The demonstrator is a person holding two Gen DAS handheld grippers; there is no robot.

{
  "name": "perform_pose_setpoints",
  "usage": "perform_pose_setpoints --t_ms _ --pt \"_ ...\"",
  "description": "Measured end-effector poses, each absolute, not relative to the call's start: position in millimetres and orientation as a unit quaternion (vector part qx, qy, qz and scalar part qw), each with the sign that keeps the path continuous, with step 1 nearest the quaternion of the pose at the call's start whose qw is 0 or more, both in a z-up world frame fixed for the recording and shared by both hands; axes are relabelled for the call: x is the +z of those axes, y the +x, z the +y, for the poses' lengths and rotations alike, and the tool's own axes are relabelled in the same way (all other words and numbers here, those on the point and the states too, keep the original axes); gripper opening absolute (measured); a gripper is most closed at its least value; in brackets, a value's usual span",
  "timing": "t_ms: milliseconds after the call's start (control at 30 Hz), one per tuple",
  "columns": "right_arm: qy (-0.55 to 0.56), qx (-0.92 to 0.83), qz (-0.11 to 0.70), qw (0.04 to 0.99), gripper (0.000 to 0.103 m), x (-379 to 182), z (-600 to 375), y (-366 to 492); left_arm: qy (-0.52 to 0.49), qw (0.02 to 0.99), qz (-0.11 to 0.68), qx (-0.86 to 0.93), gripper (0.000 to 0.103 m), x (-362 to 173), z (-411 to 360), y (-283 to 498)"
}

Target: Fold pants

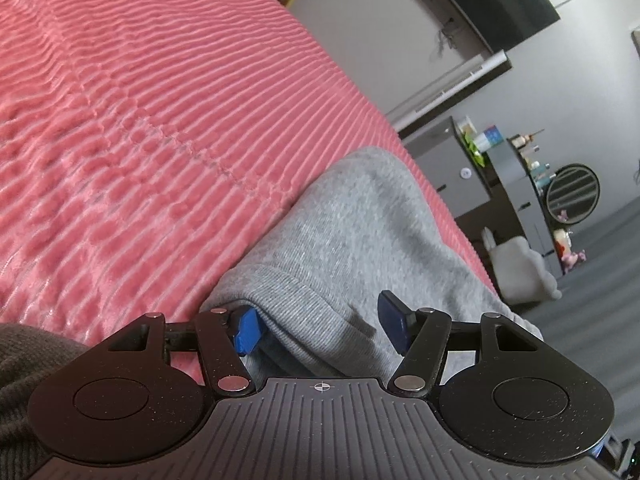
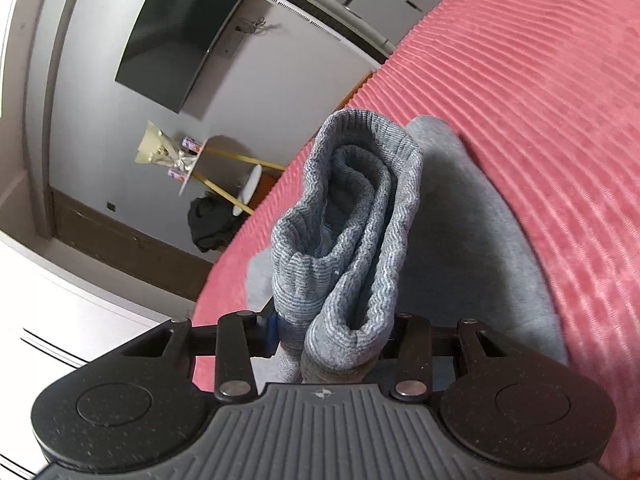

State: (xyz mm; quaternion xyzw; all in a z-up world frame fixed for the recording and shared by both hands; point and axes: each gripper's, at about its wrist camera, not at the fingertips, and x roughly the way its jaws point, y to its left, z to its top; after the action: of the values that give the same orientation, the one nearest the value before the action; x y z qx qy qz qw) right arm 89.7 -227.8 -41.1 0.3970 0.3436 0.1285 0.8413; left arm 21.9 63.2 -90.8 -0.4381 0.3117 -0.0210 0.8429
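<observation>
while the grey pants point(image 1: 340, 232) are lying along the pink bedspread's point(image 1: 140, 128) edge, the right gripper point(image 2: 332, 332) is clamping their bunched ribbed cuffs point(image 2: 352, 216), probably for folding over; the left gripper point(image 1: 320, 324) is straddling a hem, unclosed.

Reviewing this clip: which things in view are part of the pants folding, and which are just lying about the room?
Part of the job:
- grey pants, lying on the pink bedspread
- ribbed band of the pants, clamped in the right gripper
- left gripper, open over the pants

Lying about:
- wall TV
- round side table
- dark clothing on the floor
- cluttered shelf unit
</observation>
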Motion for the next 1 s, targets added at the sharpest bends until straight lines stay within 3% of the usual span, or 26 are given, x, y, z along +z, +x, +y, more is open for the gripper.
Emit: perform_pose_setpoints --t_ms 367,500,633,733,833,867,900,1000 --pt "0.306 0.098 0.37 0.872 0.042 -55 -222 83 -0.426 0.844 0.324 -0.031 0.067 -91 60 28" --pt "0.238 0.044 0.392 0.888 0.062 -57 -217 77 -0.44 0.837 0.324 -0.035 0.067 -90 67 20" --pt "0.189 0.009 0.352 0.917 0.068 -43 -212 52 -0.428 0.852 0.299 -0.043 0.068 -77 72 -2" --pt "0.231 -0.009 0.319 0.919 0.068 -37 -222 31 -0.389 0.888 0.245 -0.007 0.074 -59 71 -19" --pt "0.317 0.017 0.311 0.896 0.062 -42 -239 19 -0.346 0.916 0.204 0.001 0.082 -44 65 -23" --pt "0.34 0.031 0.311 0.887 0.048 -45 -242 17 -0.331 0.921 0.205 -0.003 0.082 -41 62 -20" --pt "0.354 0.036 0.311 0.881 0.04 -46 -244 15 -0.321 0.923 0.21 -0.003 0.082 -40 59 -15" --pt "0.349 0.042 0.309 0.884 0.034 -42 -239 16 -0.318 0.92 0.229 0.0 0.082 -44 52 2"
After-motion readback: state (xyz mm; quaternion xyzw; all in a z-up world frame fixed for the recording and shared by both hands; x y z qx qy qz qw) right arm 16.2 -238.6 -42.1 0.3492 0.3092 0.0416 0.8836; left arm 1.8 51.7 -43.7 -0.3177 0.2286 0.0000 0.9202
